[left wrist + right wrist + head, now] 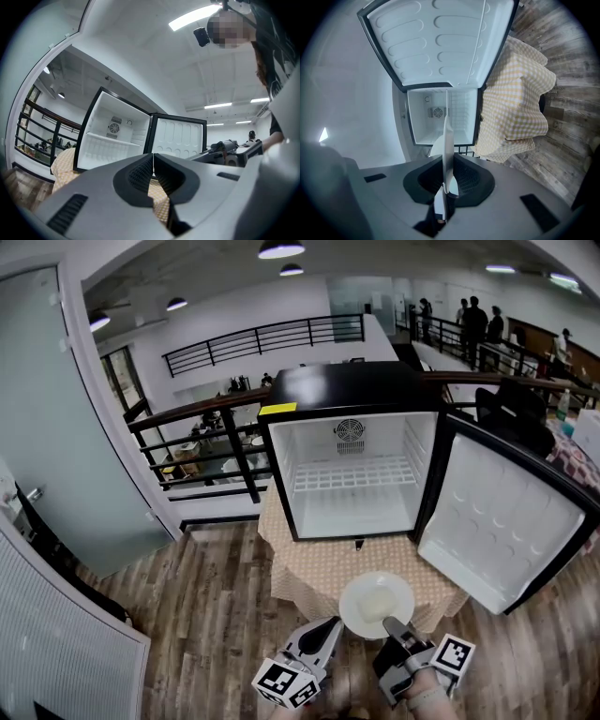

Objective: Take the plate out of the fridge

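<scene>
A white plate point(376, 605) hangs in front of the open black mini fridge point(349, 460), over the front of the checked tablecloth point(319, 570). My right gripper point(392, 625) is shut on the plate's near rim. In the right gripper view the plate point(447, 154) shows edge-on, pinched between the pads. My left gripper point(326, 629) sits just left of the plate, shut and holding nothing; its pads point(140, 174) meet in the left gripper view. The fridge interior point(110, 136) holds only a wire shelf.
The fridge door point(506, 526) swings wide to the right. A black railing point(202, 442) runs behind the fridge, and a pale door point(56, 427) stands at the left. Wood floor point(206, 615) surrounds the small table. People stand far back right.
</scene>
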Motion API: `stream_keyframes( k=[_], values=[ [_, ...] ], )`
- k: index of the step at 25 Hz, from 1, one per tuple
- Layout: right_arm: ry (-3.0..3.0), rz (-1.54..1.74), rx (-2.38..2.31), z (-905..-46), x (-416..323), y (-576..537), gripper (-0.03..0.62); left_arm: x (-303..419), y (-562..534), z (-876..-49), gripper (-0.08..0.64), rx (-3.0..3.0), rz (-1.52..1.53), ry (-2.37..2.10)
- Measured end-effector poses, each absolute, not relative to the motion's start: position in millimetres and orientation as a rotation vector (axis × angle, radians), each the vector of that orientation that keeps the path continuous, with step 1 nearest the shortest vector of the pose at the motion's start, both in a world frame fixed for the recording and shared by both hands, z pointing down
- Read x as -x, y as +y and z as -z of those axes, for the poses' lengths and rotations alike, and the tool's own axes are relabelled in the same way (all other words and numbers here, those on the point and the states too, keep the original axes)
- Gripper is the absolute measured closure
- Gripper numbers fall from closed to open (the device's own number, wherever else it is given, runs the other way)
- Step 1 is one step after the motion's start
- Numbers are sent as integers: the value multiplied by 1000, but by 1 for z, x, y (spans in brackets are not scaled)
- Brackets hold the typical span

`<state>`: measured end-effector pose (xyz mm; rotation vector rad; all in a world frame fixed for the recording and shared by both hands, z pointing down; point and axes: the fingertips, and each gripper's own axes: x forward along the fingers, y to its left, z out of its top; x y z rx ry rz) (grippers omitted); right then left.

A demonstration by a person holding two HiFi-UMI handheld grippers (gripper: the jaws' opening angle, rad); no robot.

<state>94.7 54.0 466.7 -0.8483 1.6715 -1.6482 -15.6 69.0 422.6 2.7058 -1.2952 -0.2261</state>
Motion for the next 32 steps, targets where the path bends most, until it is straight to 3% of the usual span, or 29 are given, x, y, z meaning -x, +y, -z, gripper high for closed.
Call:
stream_keyframes(
  k=[32],
  values=[
    [1666,1672,828,-472,-91,47,537,25,65,-435,548,-2653,220,-1352]
  ],
)
